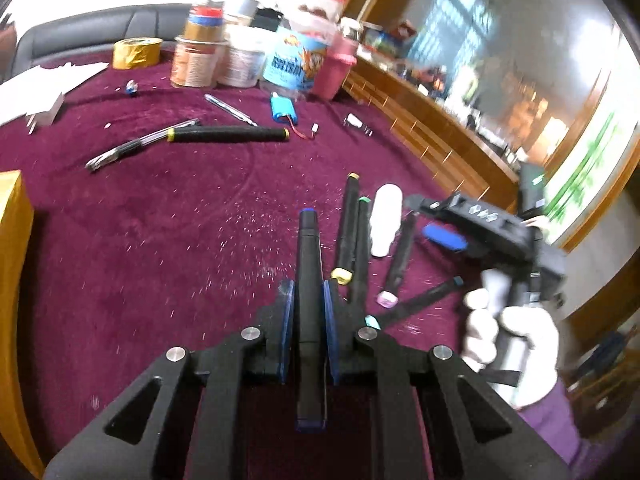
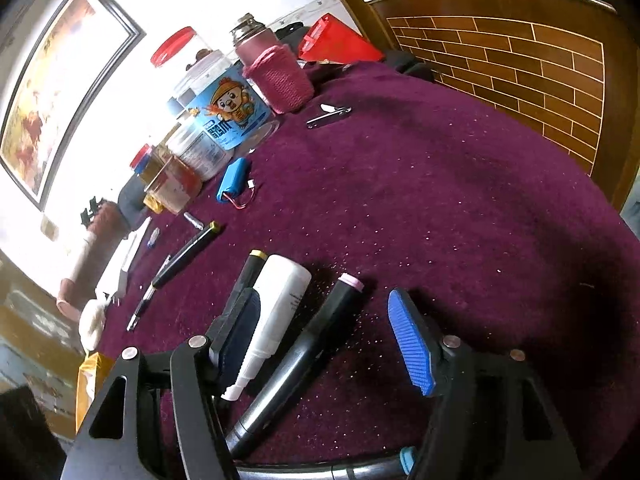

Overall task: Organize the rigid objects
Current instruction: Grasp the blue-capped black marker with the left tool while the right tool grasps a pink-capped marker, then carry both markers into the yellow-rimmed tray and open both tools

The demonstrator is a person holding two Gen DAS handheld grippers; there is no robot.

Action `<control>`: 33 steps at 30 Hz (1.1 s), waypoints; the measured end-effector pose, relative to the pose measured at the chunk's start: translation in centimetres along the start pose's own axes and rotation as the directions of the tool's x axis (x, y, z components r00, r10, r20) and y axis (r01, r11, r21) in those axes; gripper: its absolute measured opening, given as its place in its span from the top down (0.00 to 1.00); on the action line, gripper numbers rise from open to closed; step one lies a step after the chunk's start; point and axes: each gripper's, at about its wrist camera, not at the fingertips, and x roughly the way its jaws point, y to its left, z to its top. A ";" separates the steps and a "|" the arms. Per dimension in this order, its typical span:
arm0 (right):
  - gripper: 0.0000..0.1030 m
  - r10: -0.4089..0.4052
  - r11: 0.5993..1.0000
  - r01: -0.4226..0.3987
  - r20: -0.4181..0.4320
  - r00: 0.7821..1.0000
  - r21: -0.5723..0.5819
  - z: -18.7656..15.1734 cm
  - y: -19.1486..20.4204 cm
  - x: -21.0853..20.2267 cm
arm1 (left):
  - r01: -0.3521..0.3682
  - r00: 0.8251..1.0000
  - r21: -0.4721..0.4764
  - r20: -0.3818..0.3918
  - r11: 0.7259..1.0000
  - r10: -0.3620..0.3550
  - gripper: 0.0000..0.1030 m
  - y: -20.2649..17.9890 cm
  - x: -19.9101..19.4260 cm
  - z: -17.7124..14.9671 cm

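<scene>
My left gripper (image 1: 308, 292) is shut on a black marker with a blue cap (image 1: 308, 248), which points forward above the purple cloth (image 1: 160, 220). Just right of it lie several black markers: yellow-capped (image 1: 346, 232), green-capped (image 1: 363, 248), pink-capped (image 1: 400, 256) and teal-capped (image 1: 420, 300), along with a white bottle (image 1: 384, 220). My right gripper (image 2: 326, 336) is open, held low over that group by a white-gloved hand (image 1: 508, 332). The white bottle (image 2: 280, 300) and the pink-capped marker (image 2: 304, 352) lie between its blue pads (image 2: 412, 344), apart from the right one.
Jars (image 1: 296, 60), tape rolls (image 1: 136, 52) and a pink-sleeved bottle (image 2: 276, 76) crowd the far edge. A blue battery pack (image 2: 234, 180), a long yellow-ended marker (image 1: 228, 135), pens (image 1: 140, 148) and a nail clipper (image 2: 328, 114) lie loose. A yellow box (image 1: 12, 280) stands at left, a wooden cabinet (image 2: 520, 68) beyond.
</scene>
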 end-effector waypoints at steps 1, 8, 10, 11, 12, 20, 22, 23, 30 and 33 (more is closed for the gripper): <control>0.41 -0.007 1.000 0.007 0.000 1.000 -0.009 0.0 0.2 0.1 | 0.019 1.000 -0.020 0.012 1.000 -0.018 0.89 0.3 -0.7 -0.3; 0.41 -0.020 0.999 0.020 0.005 1.000 -0.028 0.0 0.3 0.1 | 0.052 0.994 -0.082 0.103 0.995 -0.043 0.89 1.7 -4.8 -2.0; 0.41 -0.023 0.999 0.023 0.008 1.000 -0.032 0.0 0.3 0.2 | 0.049 0.992 -0.086 0.116 0.995 -0.039 0.89 2.0 -5.4 -2.3; 0.41 -0.023 0.999 0.024 0.009 1.000 -0.032 0.0 0.3 0.2 | 0.050 0.992 -0.092 0.122 0.994 -0.039 0.88 2.1 -5.7 -2.5; 0.41 -0.023 0.999 0.023 0.011 1.000 -0.032 0.0 0.3 0.2 | 0.054 0.991 -0.097 0.126 0.994 -0.042 0.88 2.3 -6.0 -2.7; 0.41 -0.139 0.979 0.134 -0.020 0.990 -0.152 -1.6 2.3 -0.2 | 0.045 0.987 -0.112 0.156 0.993 -0.027 0.88 3.8 -9.0 -4.7; 0.41 -0.197 0.957 0.187 -0.025 0.980 -0.222 -2.6 3.3 -0.4 | 0.036 0.986 -0.113 0.167 0.993 -0.016 0.88 4.4 -9.6 -5.0; 0.41 -0.225 0.942 0.210 -0.027 0.974 -0.261 -3.2 4.0 -0.3 | 0.033 0.985 -0.116 0.170 0.993 -0.013 0.88 4.7 -9.8 -5.2; 0.73 -0.340 0.871 0.311 -0.011 0.940 -0.380 -4.0 6.9 1.1 | 0.047 0.982 -0.146 0.190 0.988 -0.018 0.88 5.8 -10.5 -5.9; 0.88 -0.289 0.901 0.252 -0.053 0.956 -0.354 -3.9 6.8 0.7 | 0.040 0.977 -0.148 0.214 0.988 -0.008 0.88 6.2 -11.7 -6.0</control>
